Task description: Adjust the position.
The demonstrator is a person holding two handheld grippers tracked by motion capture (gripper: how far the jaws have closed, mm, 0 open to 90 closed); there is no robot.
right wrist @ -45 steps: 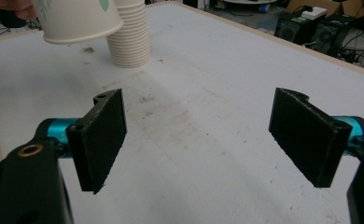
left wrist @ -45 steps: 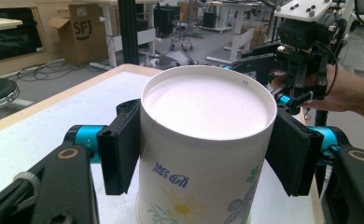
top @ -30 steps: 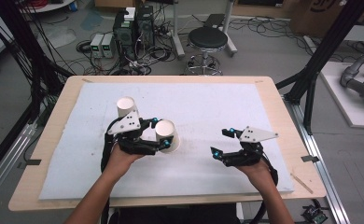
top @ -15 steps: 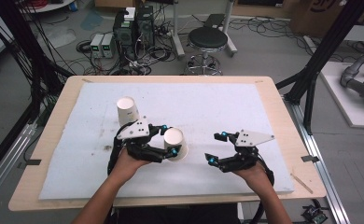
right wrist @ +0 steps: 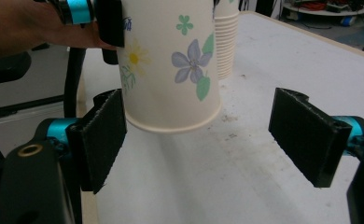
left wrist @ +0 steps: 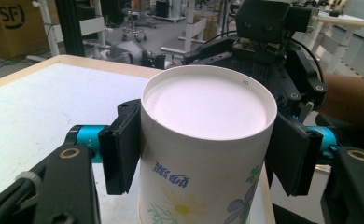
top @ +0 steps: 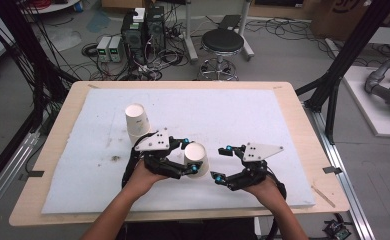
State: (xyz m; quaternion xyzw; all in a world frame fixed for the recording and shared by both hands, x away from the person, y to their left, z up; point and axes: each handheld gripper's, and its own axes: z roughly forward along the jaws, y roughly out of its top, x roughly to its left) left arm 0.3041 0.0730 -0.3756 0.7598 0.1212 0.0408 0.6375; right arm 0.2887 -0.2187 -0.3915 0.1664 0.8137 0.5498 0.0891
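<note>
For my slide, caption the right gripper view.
Flowered paper cup, upside down and held off the table by the left gripper, nears the open right gripper.

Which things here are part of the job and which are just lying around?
In the job: upside-down paper cup, clamped in the left tongs; open right tongs; stack of paper cups.
Lying about: stool, electronics boxes on the floor, cardboard box.

In the left gripper view, the paper cup (left wrist: 203, 154) ran off the bottom edge, so its rim stayed unseen, and its printed characters were too blurred to read. It hid much of the right hand-held gripper (left wrist: 269, 42) behind it. In the right gripper view, the cup's upper part was cut off by the top edge, and it covered most of the stack of cups (right wrist: 227, 42).
</note>
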